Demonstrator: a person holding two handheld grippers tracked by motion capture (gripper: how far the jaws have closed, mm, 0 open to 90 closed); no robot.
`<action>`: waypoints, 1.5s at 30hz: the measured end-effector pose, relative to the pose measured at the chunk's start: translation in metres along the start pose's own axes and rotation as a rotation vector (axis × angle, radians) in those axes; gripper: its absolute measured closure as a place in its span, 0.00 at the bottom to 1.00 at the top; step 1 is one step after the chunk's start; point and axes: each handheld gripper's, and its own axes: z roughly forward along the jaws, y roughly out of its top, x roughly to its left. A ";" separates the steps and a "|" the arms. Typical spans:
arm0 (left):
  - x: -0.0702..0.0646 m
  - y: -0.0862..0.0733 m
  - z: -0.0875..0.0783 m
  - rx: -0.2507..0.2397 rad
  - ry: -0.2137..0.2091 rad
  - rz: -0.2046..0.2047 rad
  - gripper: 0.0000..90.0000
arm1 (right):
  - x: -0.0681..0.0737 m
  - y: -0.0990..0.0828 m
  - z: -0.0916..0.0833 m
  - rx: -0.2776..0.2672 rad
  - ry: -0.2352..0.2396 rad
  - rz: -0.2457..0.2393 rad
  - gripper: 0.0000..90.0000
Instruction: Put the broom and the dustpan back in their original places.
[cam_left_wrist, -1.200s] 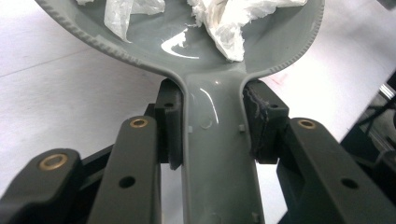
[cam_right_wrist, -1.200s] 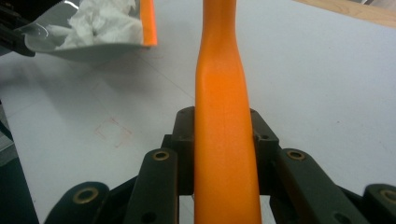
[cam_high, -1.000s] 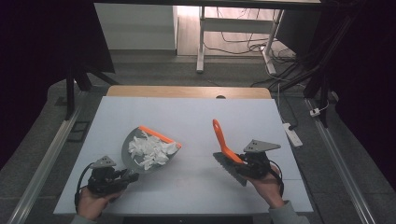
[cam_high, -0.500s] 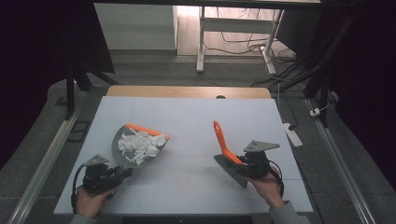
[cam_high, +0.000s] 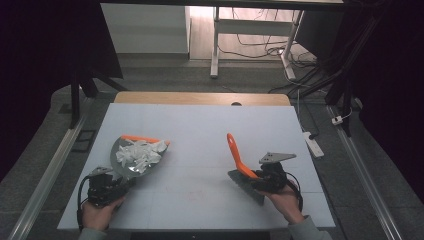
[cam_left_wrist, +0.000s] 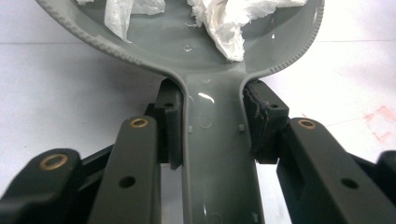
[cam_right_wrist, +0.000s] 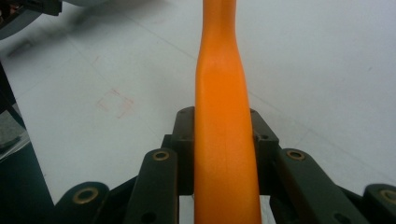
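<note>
A grey dustpan (cam_high: 131, 165) with an orange lip lies at the front left of the white table (cam_high: 200, 125), with crumpled white paper scraps (cam_high: 140, 152) in it. My left gripper (cam_high: 120, 183) is shut on its handle; in the left gripper view the pads clamp the grey handle (cam_left_wrist: 215, 149) from both sides, just below the scraps (cam_left_wrist: 224, 23). At the front right, my right gripper (cam_high: 252, 179) is shut on a brush. Its orange handle (cam_high: 233, 150) slants up and away, and its dark head (cam_high: 247, 186) rests by the table. In the right gripper view the handle (cam_right_wrist: 224, 107) runs up between the jaws.
Faint red marks (cam_high: 197, 192) show on the table between the hands. A wooden strip (cam_high: 200, 98) edges the far side. A power strip (cam_high: 313, 144) lies on the floor to the right, with metal rails along both sides.
The dustpan with its scraps has swung a little to the left in my left gripper. The right gripper and the brush have stayed in place.
</note>
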 end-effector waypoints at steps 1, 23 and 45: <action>0.001 0.000 0.002 0.004 0.002 0.000 0.68 | -0.002 -0.001 0.002 0.010 0.002 0.015 0.78; 0.008 -0.001 0.017 0.061 0.021 -0.022 0.64 | -0.048 -0.011 0.020 0.123 -0.118 0.093 0.55; -0.004 0.000 -0.017 -0.016 -0.023 0.175 0.38 | -0.038 -0.014 -0.001 0.077 -0.172 -0.046 0.49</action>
